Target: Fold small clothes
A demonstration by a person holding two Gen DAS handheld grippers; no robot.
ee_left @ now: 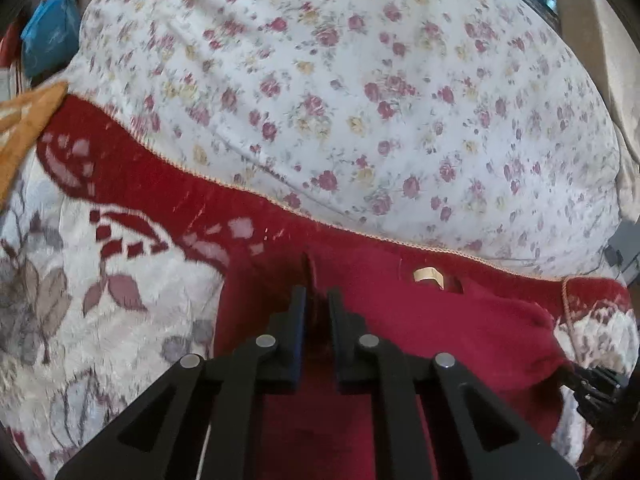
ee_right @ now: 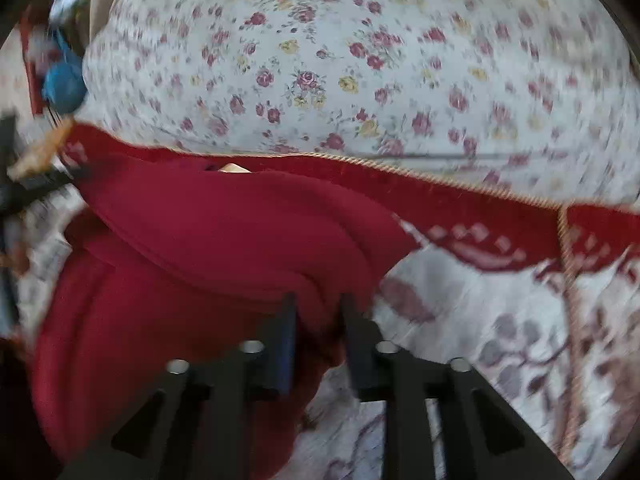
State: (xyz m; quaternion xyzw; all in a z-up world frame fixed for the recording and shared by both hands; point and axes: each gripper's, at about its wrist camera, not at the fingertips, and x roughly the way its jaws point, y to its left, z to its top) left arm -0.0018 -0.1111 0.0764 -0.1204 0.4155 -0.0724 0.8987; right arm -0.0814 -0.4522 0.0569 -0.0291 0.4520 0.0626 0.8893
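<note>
Both tongs, left gripper (ee_left: 318, 294) and right gripper (ee_right: 318, 302), pinch the dark red soft knit garment (ee_right: 208, 232).
It lies on the floral bedspread (ee_left: 52, 320); mid-fold, next likely carrying the edge across evenly.

L tool (ee_left: 318, 300) pinching red garment (ee_left: 420, 320) | on blanket (ee_left: 120, 184)

Floral bedding (ee_left: 340, 100) above red-patterned blanket (ee_left: 132, 184)

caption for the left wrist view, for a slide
Left tool pinching a red garment on a patterned blanket.
</note>
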